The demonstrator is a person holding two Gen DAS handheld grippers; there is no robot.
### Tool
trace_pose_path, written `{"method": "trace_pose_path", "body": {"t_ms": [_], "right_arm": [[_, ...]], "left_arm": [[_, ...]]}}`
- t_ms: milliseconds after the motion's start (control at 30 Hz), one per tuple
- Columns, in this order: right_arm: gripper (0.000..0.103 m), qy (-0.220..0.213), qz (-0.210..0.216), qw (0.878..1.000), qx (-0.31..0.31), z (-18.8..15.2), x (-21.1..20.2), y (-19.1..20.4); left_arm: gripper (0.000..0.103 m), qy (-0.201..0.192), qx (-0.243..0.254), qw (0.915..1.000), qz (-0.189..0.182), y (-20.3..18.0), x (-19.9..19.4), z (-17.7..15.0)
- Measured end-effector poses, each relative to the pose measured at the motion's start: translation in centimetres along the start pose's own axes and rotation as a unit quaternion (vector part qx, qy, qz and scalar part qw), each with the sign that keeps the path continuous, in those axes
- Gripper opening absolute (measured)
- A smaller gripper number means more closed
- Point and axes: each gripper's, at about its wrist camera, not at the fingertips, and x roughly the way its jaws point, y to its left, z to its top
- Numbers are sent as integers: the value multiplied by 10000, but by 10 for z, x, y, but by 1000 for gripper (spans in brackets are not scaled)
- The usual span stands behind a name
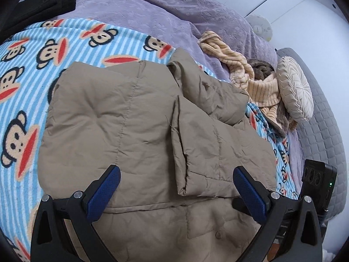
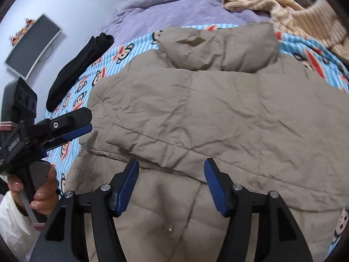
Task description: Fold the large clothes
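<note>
A tan quilted puffer jacket (image 1: 135, 118) lay across the middle of the left wrist view, spread on a blue-striped blanket (image 1: 19, 100) printed with monkey faces, which covered the bed. Its fabric was wrinkled and stitched in wide panels, with one sleeve (image 1: 218, 152) folded in over the body and a snap button showing near the lower edge. In the right wrist view the jacket's hood (image 2: 220, 48) sat bunched at upper centre, and an upper layer lay doubled over the lower part, its folded edge running across the middle of the frame.

The left gripper (image 1: 176, 187) hovered over the jacket at the bottom of its own view, blue pads spread wide and holding nothing. The right gripper (image 2: 171, 185) stood likewise open above the folded edge, also empty.

A purple quilt (image 1: 174, 15) filled the upper part of the left wrist view, a cream striped garment (image 1: 250, 80) lay at the right, and a black garment (image 2: 80, 69) lay at the left of the right wrist view.
</note>
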Motion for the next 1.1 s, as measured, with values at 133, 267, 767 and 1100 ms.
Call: {"method": "trace_pose_path", "body": {"t_ms": [133,267,767,1100], "right_arm": [[66,-75,222,9908,1331,-28,-33,-73],[66,-419,436,9550,2905,-64,-62,-155],[9,-1050,-56,9596,2612,-20,-85,-197],[9,-662,-326,9623,2619,-36,-52,-213]], "left_arm": [[103,215,0,9997,-112,-5,21,4],[103,356,7,9993,96,-12,47,9],[13,330,216,9977,546,-15,43,-10],[16,169,534,9911,1204,-15,47,-14]]}}
